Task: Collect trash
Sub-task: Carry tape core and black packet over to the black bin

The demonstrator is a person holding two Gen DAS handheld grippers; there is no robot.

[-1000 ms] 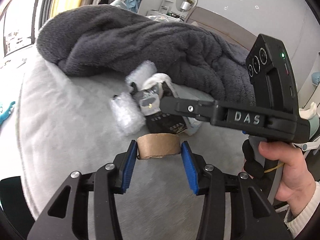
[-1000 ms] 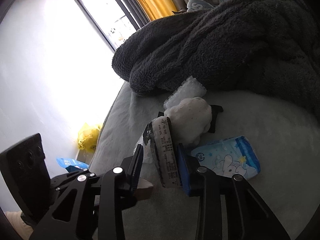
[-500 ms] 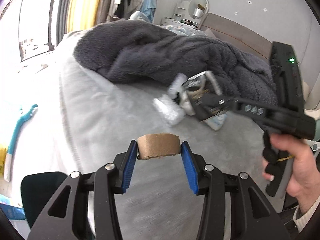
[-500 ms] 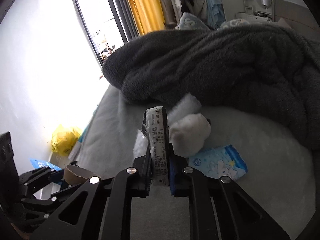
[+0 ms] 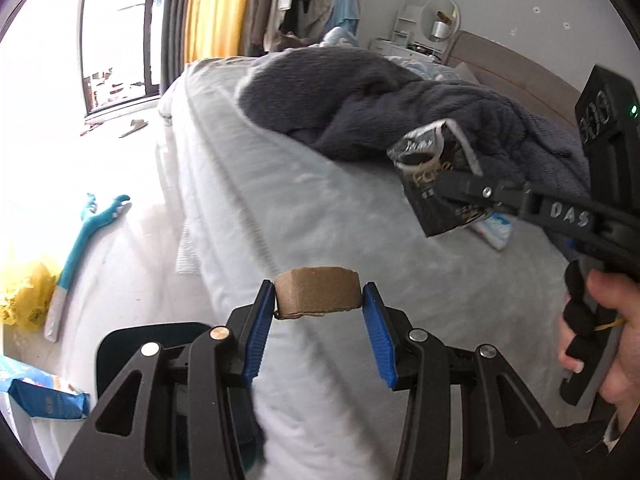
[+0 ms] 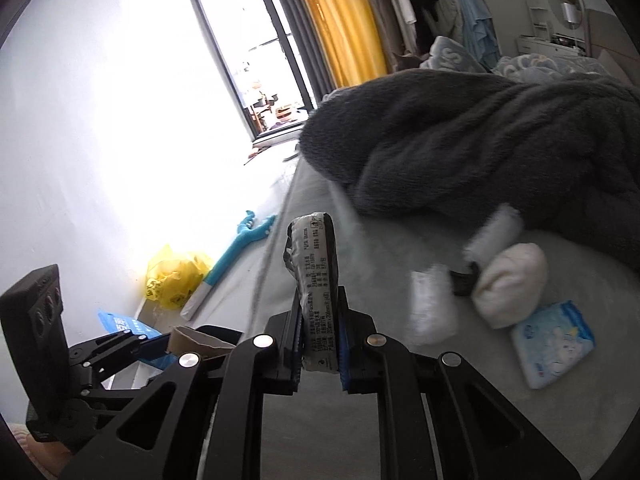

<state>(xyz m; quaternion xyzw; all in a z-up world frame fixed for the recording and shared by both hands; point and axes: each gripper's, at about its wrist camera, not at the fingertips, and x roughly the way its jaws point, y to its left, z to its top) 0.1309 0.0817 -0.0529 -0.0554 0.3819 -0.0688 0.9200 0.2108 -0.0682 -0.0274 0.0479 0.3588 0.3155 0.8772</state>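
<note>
Left gripper (image 5: 318, 312) is clamping a flattened cardboard tube (image 5: 317, 293) sideways between its blue pads (image 5: 256, 336), holding it in the air above the edge of the bed (image 5: 304, 208). Right gripper (image 6: 319, 340) is pinching a crumpled dark wrapper (image 6: 316, 280), jaws nearly together after closing on it; the wrapper is sticking up past the fingertips, printed side showing. In the left view the same wrapper (image 5: 436, 176) is hanging off the right tool's tip, with a hand (image 5: 600, 332) gripping the handle. Still lying on the bed: a white wad (image 6: 512, 284), a blue-and-white tissue pack (image 6: 554, 344) just beside it, and clear plastic wrap (image 6: 432, 308) near both. A dark fleece blanket (image 6: 480, 144) is bunching behind them. On the floor beside the bed are a yellow bag (image 6: 176, 276) and a teal back scratcher (image 5: 80, 248).
</note>
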